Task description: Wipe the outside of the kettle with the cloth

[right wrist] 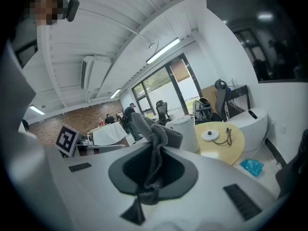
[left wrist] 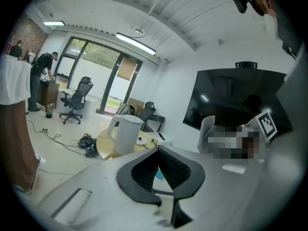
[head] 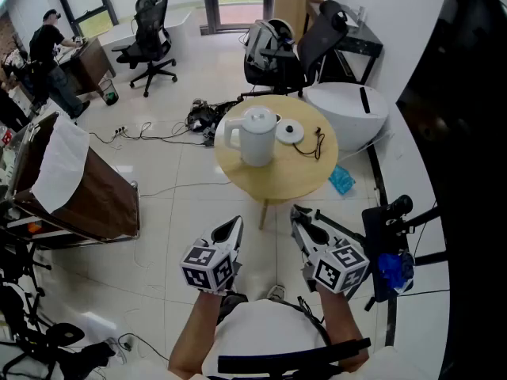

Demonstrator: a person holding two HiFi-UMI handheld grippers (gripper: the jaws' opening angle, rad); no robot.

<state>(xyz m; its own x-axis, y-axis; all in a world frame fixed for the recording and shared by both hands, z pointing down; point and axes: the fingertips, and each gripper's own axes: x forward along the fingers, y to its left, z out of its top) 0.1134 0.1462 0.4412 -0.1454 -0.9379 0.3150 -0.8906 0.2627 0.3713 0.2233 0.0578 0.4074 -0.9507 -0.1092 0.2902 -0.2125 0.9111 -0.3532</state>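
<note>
Standing upright on a round wooden table [head: 273, 190]: white kettle [head: 257, 137], lid on, handle toward the left of the head view, well ahead of both grippers and touched by neither.

Lying flat on the same table, just right of the kettle and apart from it: kettle base [head: 290, 131], with a black cord [head: 315, 146] looping beside it.

Left gripper [head: 236, 225]: jaws pressed together, nothing between them (its own view shows only bare ribbed pads meeting), held short of the table's near edge and aimed toward the kettle.

Right gripper [head: 299, 214]: jaws pinching a grey cloth [right wrist: 153, 141], fabric bunched up between the pads and flopping over at the top; also held short of the table, beside the left gripper.

On the pale tiled floor, right of the table: blue crumpled bundle [head: 342, 179].

Beyond the table: black office chairs [head: 150, 38], loose cables [head: 202, 117].

Far left, at a desk: person [head: 49, 54] in dark clothes.
</note>
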